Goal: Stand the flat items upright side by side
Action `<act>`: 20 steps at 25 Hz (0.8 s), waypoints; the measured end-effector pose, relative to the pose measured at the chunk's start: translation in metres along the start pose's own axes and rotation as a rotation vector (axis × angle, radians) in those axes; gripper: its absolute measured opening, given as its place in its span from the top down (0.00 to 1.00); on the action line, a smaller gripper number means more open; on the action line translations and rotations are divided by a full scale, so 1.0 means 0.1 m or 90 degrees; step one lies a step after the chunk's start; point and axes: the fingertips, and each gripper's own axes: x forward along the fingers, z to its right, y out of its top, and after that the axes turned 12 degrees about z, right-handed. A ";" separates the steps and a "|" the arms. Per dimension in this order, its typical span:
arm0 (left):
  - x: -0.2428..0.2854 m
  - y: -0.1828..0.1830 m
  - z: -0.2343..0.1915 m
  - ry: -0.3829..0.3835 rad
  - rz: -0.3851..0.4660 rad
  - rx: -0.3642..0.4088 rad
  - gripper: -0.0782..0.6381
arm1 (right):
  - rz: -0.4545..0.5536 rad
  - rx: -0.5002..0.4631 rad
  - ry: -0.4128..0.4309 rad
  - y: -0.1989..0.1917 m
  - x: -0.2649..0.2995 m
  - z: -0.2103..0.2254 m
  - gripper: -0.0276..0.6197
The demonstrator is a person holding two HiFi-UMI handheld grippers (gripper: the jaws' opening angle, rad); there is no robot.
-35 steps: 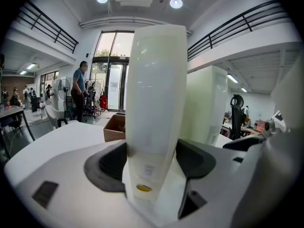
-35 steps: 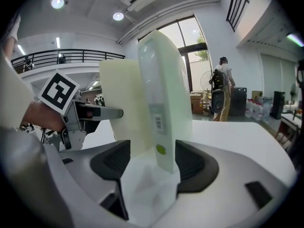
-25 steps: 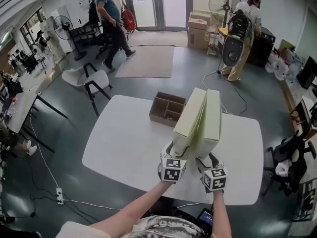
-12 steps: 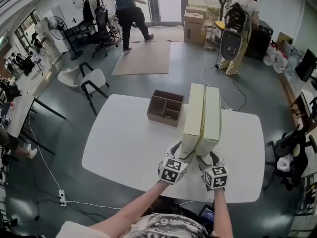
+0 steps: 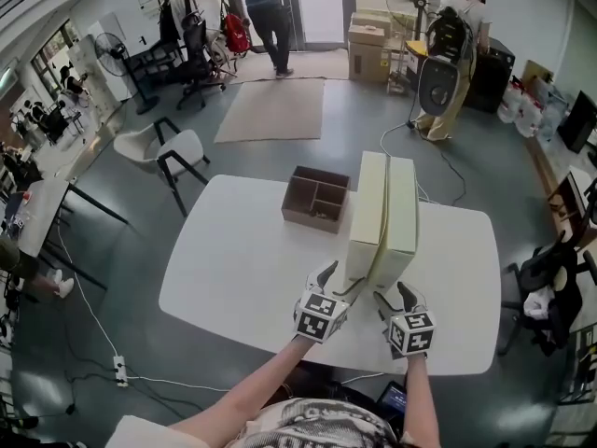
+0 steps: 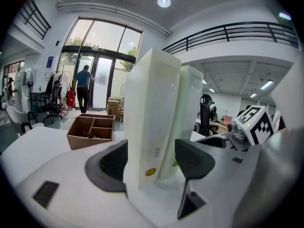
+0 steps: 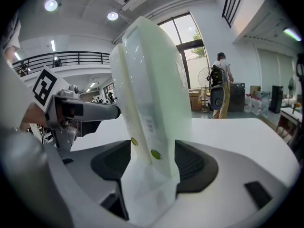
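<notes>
Two pale cream flat boxes stand upright side by side, faces touching, on the white table (image 5: pixel 233 269). My left gripper (image 5: pixel 338 279) is shut on the near end of the left box (image 5: pixel 367 215); in the left gripper view that box (image 6: pixel 152 118) fills the gap between both dark pads, with the right box (image 6: pixel 188 103) just beyond it. My right gripper (image 5: pixel 392 293) is shut on the near end of the right box (image 5: pixel 402 215). In the right gripper view this box (image 7: pixel 152 99) is held between the pads, and the left gripper (image 7: pixel 71 110) shows beside it.
A brown cardboard tray with dividers (image 5: pixel 317 197) sits on the table just left of the boxes' far ends. A white chair (image 5: pixel 173 152) stands off the table's far left corner. People move about at the back of the room.
The two boxes leaned to the left a second ago and now stand straight up. Both grippers keep their hold. A person at the back has walked to the door.
</notes>
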 end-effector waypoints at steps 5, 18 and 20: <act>-0.35 -0.05 0.09 -0.009 0.005 -0.010 0.47 | 0.019 0.027 0.026 -0.05 -0.28 -0.22 0.54; -1.68 -0.52 0.42 0.017 -0.028 -0.019 0.49 | 0.000 0.042 0.166 -0.39 -0.86 -1.21 0.57; -1.85 -0.51 0.40 0.029 -0.022 -0.023 0.50 | 0.002 0.047 0.188 -0.39 -0.88 -1.36 0.57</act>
